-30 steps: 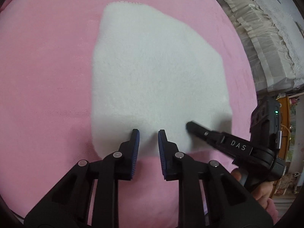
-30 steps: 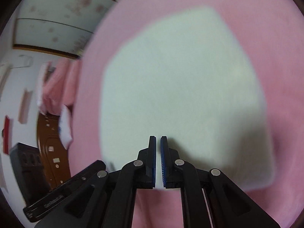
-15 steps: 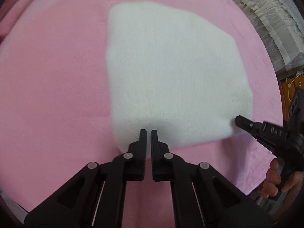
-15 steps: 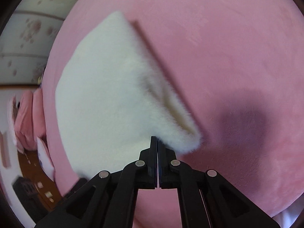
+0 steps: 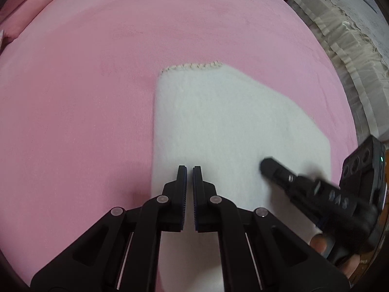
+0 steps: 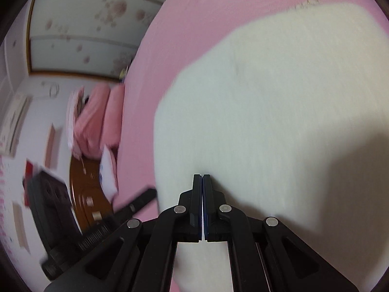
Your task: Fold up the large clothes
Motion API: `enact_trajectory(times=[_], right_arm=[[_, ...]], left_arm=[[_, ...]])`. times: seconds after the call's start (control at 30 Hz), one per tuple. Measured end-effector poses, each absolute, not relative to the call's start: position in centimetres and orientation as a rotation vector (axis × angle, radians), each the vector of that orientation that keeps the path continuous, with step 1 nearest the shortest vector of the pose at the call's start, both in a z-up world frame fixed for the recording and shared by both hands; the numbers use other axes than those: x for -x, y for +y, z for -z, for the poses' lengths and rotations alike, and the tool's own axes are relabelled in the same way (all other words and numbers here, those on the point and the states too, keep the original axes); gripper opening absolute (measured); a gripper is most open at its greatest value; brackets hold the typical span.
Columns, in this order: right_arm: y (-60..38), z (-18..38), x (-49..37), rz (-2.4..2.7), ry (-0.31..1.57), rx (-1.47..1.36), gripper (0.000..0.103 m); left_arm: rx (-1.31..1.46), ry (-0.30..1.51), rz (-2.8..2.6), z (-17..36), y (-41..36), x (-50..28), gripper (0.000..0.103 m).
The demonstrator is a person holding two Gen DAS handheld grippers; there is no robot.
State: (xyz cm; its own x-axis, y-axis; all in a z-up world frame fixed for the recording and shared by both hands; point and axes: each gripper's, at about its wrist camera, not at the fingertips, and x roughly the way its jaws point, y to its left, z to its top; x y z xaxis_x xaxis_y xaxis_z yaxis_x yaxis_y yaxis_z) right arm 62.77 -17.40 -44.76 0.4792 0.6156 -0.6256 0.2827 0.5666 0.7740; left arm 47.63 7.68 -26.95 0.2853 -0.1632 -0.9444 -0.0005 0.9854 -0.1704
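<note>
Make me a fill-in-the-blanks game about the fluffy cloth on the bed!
1. The fluffy cloth is the colour ____.
2. It lies on a bed cover coloured ____.
3. The stitched edge is on the cloth's ____ side, away from the fingers.
4. The left gripper has its fingers ____.

Missing words: white; pink; far; shut

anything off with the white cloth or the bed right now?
Nothing stands out. The white cloth lies on the pink bed cover, near edge pinched by the left gripper and right gripper. Right wrist view is motion-blurred.
</note>
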Motion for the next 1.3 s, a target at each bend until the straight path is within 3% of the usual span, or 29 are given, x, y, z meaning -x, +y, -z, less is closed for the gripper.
enact_trajectory(times=[0.17,0.47,0.6,0.97,1.17,1.27,1.3], right_arm=[[-18.8,46.7,-71.2,-0.226,1.107,-0.844,0.0],[-20.8,44.2,-71.5,0.12,1.042,-0.421,0.0],[-21.4,44.2,-69.1,0.086,1.073,-0.586,0.0],[-14.2,45.0,-62.0,0.122,1.172,-0.493,0.0],[-10.1,43.9,-59.1,0.105,1.296,-0.576,0.003],[-7.1,42.4,-58.1,0.077,1.328,-0.47,0.003],[-6.7,42.0,-57.8,0.075,1.333,-0.447,0.003]], left_arm=[[0.143,1.267,0.084,27.4,7.0,-49.7,0.002],[0.129,1.308,0.097,27.6,6.7,-50.2,0.002],[0.136,1.316,0.117,27.0,6.5,-48.2,0.002],[0.18,1.418,0.13,26.3,6.8,-39.2,0.004],[0.107,1.469,0.144,24.6,6.3,-34.8,0.006],[0.067,1.481,0.115,22.8,5.9,-32.3,0.028],[0.054,1.476,0.11,22.0,5.7,-31.5,0.046]])
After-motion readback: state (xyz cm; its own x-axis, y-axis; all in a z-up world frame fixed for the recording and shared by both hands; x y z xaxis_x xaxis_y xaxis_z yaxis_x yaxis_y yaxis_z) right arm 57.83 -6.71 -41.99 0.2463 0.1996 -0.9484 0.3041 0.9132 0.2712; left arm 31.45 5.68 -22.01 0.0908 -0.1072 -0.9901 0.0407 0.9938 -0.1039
